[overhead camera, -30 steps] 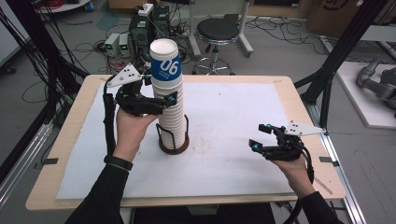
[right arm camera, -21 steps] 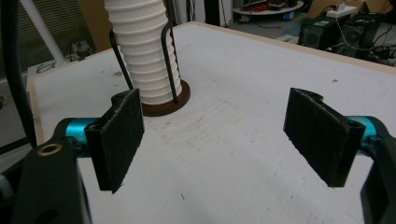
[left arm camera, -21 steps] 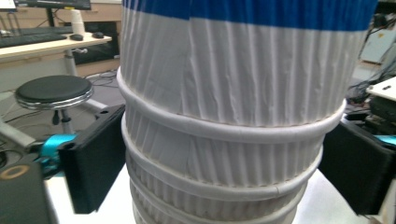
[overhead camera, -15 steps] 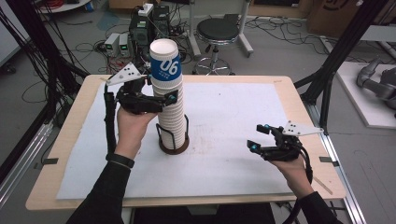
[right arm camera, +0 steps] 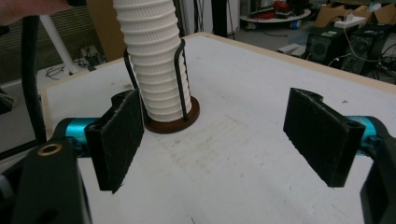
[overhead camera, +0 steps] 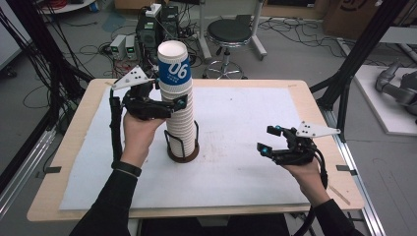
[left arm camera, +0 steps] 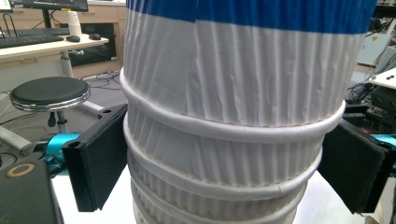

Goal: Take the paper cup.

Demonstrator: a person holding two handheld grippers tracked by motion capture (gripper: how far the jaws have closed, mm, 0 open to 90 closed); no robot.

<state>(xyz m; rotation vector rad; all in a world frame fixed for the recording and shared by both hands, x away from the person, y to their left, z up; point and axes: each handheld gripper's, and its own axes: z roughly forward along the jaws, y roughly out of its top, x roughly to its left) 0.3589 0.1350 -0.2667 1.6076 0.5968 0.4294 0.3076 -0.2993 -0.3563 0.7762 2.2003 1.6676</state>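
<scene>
— High view? Left gripper (overhead camera: 169,101) clamped around the paper cup stack (overhead camera: 179,105), just under the top cup (overhead camera: 174,69) marked "06" on blue.

— Left gripper view? Pads (left arm camera: 100,161) just closed in, pressing white ribbed cups.

— Right gripper view? Right gripper (right arm camera: 224,135) open, nothing held; stack in its wire holder (right arm camera: 175,116) ahead, toward the left jaw.

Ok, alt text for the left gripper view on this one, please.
A tall stack of white ribbed paper cups, the top cup banded in blue, stands between the black pads of the left tongs, which press against the cup rims on both sides. A black round stool stands behind on the left.
</scene>
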